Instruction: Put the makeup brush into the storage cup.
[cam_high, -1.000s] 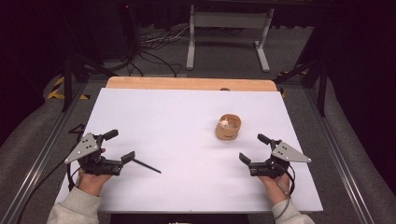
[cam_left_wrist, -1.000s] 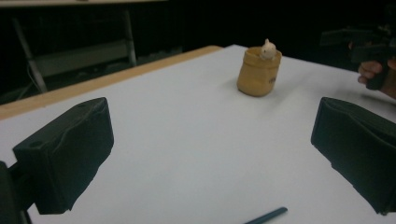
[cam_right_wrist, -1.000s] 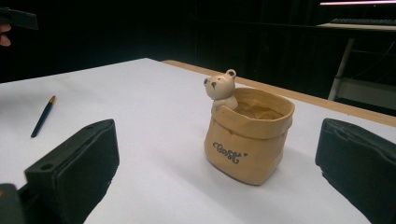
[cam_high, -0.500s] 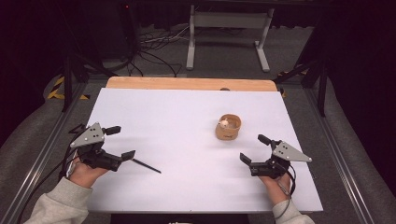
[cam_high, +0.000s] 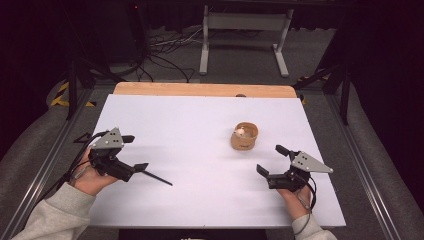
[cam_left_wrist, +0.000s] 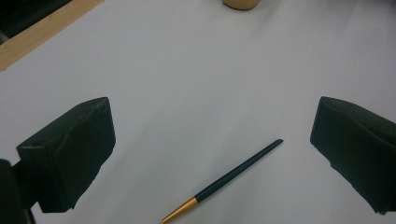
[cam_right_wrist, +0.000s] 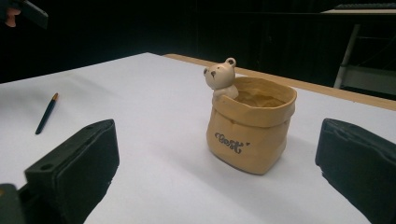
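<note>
A tan pot (cam_right_wrist: 251, 125) shaped like a rolled-down paper bag stands upright on the white table (cam_high: 200, 130), right of its middle. A small cream bear figure (cam_right_wrist: 219, 78) leans over the pot's rim, and dark script runs across the front. Through the open mouth the right gripper view shows a crumpled tan inner wall; whether anything loose lies inside cannot be told.

The pen (cam_left_wrist: 224, 181) lies flat on the table near its left side, well apart from the pot. It is a slim dark stick with a gold section at 1 end, tapering toward the other.

The left gripper (cam_high: 136, 152) sits over the table's left edge, its 2 jaws spread wide, with the pen lying just beyond and between them, untouched. The right gripper (cam_high: 272, 159) rests near the table's right front, jaws likewise spread, empty, aimed at the pot, which stands near but apart from it.
</note>
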